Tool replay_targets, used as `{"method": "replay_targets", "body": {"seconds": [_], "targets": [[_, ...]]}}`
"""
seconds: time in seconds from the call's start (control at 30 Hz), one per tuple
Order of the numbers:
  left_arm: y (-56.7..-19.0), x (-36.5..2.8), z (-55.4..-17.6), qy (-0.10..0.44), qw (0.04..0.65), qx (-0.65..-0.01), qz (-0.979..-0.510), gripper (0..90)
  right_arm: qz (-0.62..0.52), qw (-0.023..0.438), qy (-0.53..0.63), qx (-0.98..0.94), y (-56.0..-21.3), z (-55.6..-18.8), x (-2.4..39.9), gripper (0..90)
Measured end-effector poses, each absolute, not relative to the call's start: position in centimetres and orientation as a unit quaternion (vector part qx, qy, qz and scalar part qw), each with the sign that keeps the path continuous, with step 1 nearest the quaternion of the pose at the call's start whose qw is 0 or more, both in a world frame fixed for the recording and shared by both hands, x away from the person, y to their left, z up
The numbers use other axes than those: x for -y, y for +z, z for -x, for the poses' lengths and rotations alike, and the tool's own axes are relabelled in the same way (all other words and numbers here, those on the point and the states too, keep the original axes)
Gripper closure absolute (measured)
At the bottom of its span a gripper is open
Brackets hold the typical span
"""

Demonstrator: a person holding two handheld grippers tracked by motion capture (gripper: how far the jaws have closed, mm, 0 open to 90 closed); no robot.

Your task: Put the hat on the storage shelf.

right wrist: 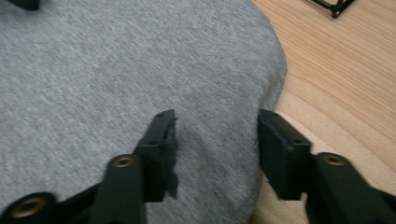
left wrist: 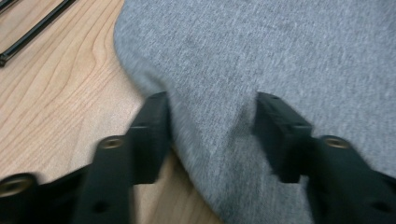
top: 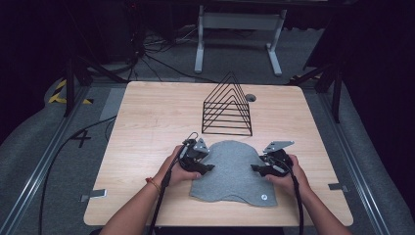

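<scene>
A grey knit cap (top: 232, 171) lies flat on the wooden counter (top: 147, 127) in the lower middle of the frame, just below a black wire rack (top: 227, 106). The left tongs (top: 209, 168) are released, their jaws straddling the cap's left edge. The right tongs (top: 254, 168) are likewise released, spread across its right edge.

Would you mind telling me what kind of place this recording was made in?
Probably a lab or recording studio, not a home: the wooden table stands on grey carpet with floor rails, loose cables and hazard tape, ringed by dark drapes.
</scene>
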State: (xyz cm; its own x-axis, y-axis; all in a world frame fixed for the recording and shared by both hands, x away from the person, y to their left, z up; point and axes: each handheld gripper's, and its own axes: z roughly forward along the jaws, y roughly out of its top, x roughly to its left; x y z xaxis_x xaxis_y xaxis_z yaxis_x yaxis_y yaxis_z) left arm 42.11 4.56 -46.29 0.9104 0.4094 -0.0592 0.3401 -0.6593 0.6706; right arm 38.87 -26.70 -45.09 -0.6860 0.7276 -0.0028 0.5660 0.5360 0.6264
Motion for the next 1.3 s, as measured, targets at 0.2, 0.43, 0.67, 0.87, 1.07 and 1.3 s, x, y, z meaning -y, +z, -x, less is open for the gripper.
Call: {"method": "replay_targets", "body": {"seconds": [0.2, 0.43, 0.67, 0.87, 1.07, 1.3], "targets": [[-46.4, -5.0, -42.4, 0.029, 0.369, -0.203, -0.907, 77.9, -0.368, 0.114, 0.316, -0.867, -45.1, -38.6, 26.3, 79.7], [-45.9, -4.9, -42.2, 0.038, 0.361, -0.192, -0.912, 84.1, -0.357, 0.121, 0.321, -0.869, -45.0, -38.4, 26.4, 84.0], [-43.1, -5.3, -41.6, 0.066, 0.382, -0.179, -0.904, 86.8, -0.336, 0.152, 0.339, -0.865, -43.3, -38.0, 26.4, 84.2], [-40.2, -6.4, -41.5, 0.089, 0.409, -0.174, -0.891, 87.3, -0.314, 0.183, 0.371, -0.855, -40.3, -37.4, 26.4, 84.3], [-37.5, -7.0, -41.9, 0.114, 0.431, -0.168, -0.879, 87.5, -0.301, 0.205, 0.396, -0.843, -37.7, -37.6, 26.3, 84.3], [-33.8, -7.5, -41.7, 0.14, 0.448, -0.157, -0.869, 87.7, -0.288, 0.224, 0.415, -0.833, -34.8, -37.9, 26.2, 84.4]]}}
